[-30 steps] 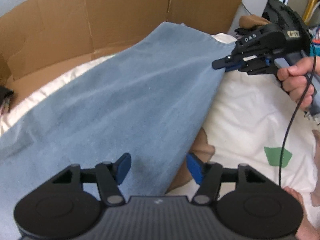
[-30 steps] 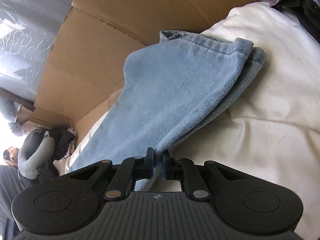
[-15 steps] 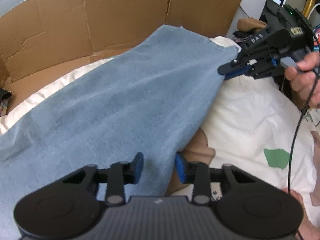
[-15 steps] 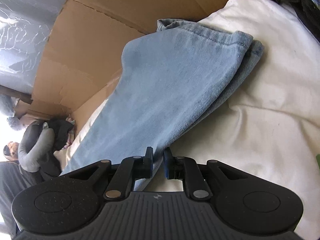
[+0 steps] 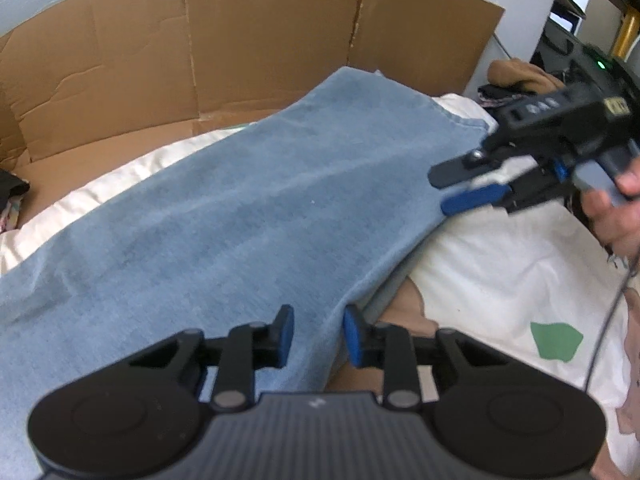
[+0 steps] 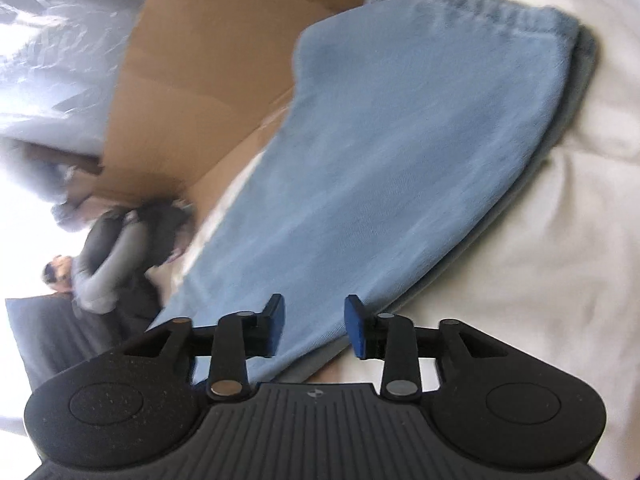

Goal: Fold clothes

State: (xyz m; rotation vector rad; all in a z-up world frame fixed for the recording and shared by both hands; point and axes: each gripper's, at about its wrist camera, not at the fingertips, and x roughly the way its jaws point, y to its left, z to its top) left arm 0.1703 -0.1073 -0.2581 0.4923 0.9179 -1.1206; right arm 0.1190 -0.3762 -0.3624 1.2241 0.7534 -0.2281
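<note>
Pretty bright daylight all round, and the far left of the right wrist view is totally blown out to white, with glare on the crinkly clear plastic sheeting [image 6: 48, 48]. That view is smeared with motion blur, worst on the flattened brown cardboard panel [image 6: 208, 64]. The left wrist view is sharper but softens toward the right, and both bend hard at the fisheye edges with dark corners.
</note>
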